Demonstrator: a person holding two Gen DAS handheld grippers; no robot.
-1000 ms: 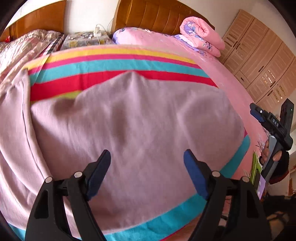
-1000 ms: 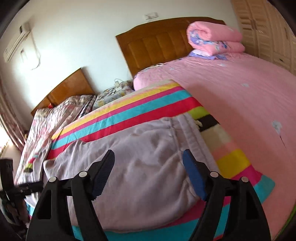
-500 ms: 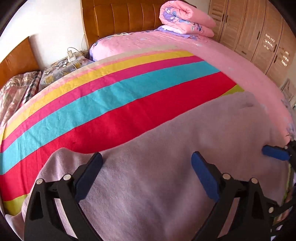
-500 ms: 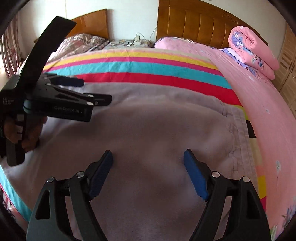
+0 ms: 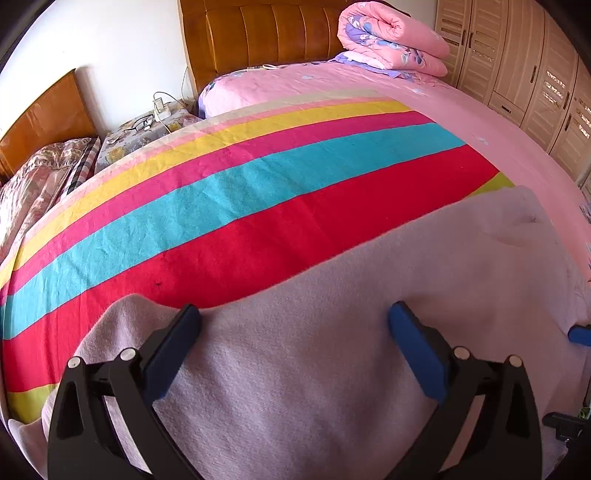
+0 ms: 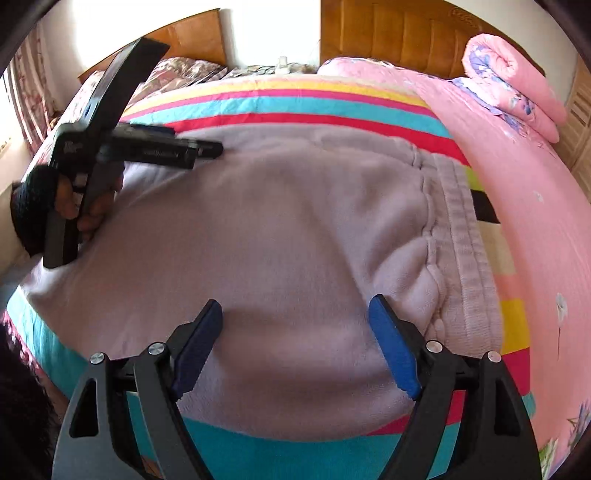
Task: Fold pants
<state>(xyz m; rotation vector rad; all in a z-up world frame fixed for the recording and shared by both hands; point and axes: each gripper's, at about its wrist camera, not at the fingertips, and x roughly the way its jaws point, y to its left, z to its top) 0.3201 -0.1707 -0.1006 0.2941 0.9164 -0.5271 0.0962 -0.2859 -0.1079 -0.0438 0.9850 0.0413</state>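
The pale lilac fleece pants [image 6: 280,229] lie spread flat on a striped blanket [image 5: 258,192] on the bed, with the ribbed waistband [image 6: 465,236] to the right. They also fill the lower half of the left wrist view [image 5: 332,332]. My left gripper [image 5: 293,334] is open and empty, low over the pants near their far edge. It also shows in the right wrist view [image 6: 207,147], at the pants' far left. My right gripper [image 6: 295,332] is open and empty, just above the pants' near edge, left of the waistband. One of its blue fingertips [image 5: 580,334] shows in the left wrist view.
A rolled pink quilt [image 5: 391,40] lies at the head of the bed by the wooden headboard [image 5: 266,33]. Wardrobe doors [image 5: 535,74] stand along the right. A cluttered bedside stand [image 5: 144,129] and a second bed [image 5: 40,177] are to the left.
Both grippers swung from the bed's front edge to over the pants. The left one moved to the far left side, the right one dropped lower over the near edge. Both stayed open.
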